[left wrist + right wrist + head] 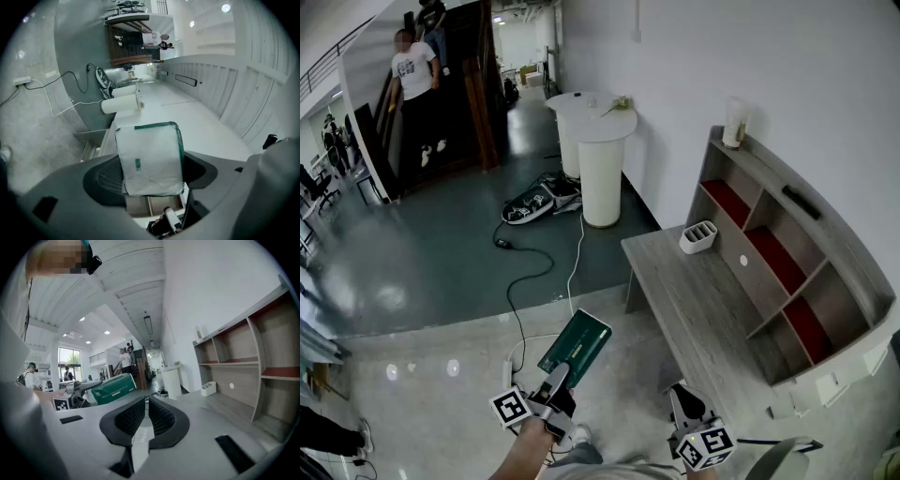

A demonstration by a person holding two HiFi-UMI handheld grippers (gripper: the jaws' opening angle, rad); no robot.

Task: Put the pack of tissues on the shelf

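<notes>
The pack of tissues (575, 349) is a flat dark green packet held up over the floor, in front of the grey desk (694, 300). My left gripper (560, 377) is shut on its near end. The left gripper view shows the pack (150, 159) end-on, white with green edges, clamped between the jaws of the left gripper (151, 185). My right gripper (684, 401) hangs lower right, beside the desk's near end. Its jaws (146, 414) stand nearly together with nothing between them. The pack (115, 387) shows at that view's left. The shelf unit (787, 253) with red-backed compartments rises behind the desk.
A white organiser (698, 236) stands on the desk's far end and a pale container (734, 122) on the shelf top. A white round pedestal (602, 169) stands beyond the desk. Cables (525, 272) trail over the floor. People (414, 80) stand by the far stairs.
</notes>
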